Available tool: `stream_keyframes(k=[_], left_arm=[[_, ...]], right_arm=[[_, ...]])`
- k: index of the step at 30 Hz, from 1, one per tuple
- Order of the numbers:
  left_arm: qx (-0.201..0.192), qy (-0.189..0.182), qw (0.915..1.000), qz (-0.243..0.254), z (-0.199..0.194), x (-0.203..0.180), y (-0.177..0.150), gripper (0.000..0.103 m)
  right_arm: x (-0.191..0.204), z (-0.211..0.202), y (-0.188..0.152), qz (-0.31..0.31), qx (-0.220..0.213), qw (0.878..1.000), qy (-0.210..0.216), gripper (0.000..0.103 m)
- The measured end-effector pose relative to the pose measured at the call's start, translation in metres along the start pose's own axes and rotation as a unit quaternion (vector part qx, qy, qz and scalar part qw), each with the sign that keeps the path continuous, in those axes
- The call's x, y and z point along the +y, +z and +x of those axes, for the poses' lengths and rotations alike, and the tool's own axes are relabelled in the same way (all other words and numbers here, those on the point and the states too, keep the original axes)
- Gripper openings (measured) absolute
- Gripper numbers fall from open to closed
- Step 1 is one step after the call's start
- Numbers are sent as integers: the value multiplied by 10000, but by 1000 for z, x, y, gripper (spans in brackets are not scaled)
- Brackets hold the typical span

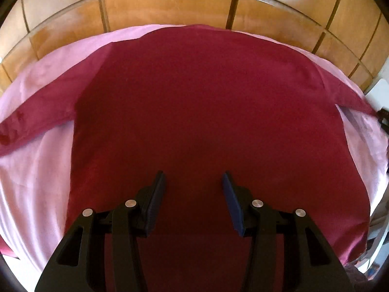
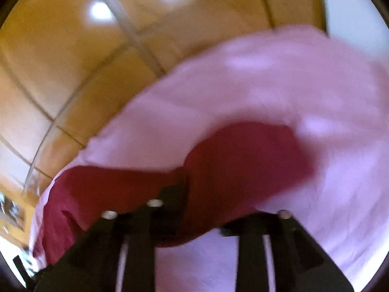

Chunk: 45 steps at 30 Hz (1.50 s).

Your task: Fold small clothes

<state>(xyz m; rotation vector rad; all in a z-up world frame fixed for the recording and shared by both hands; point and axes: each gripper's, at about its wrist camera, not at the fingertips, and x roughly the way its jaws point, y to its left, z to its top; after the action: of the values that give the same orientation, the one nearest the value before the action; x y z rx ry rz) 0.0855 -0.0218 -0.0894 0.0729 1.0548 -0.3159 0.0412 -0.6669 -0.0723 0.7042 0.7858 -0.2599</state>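
A dark red long-sleeved shirt (image 1: 206, 112) lies spread flat on a pink sheet (image 1: 36, 170), with one sleeve (image 1: 31, 121) stretched out to the left and the other to the right. My left gripper (image 1: 193, 174) hovers over the lower middle of the shirt's body, open, with only flat cloth showing between its blue pads (image 1: 155, 199). The right wrist view is blurred. In it a red sleeve (image 2: 255, 155) crosses my right gripper (image 2: 206, 194) and covers its right finger, so the blur hides whether the pads press on the cloth.
A wooden panelled wall or headboard (image 1: 170, 7) runs behind the bed. The pink sheet (image 2: 291, 85) reaches past the shirt on both sides. A white object (image 1: 379, 92) stands at the far right edge.
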Motion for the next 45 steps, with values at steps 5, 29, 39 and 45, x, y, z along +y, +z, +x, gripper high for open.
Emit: stream_keyframes(k=[5,29,39,45], left_arm=[[-17,37,10000,58,0,2,6,48],[-136,-46,9998,-134,20,1,14,50],[-255,-121,9993,-229,21,2,8,53],[-224,-79,9992,-311,21,-1,9,55]], right_arm=[[-30,-32,-25,462,-181,9951,-852,69],[325,188,8,-2773,2357,9260,1000,65],[347,95,-38,-4546,-88,8906,72,10],[321,144,-62,-4608,-200,8829,-881,62]])
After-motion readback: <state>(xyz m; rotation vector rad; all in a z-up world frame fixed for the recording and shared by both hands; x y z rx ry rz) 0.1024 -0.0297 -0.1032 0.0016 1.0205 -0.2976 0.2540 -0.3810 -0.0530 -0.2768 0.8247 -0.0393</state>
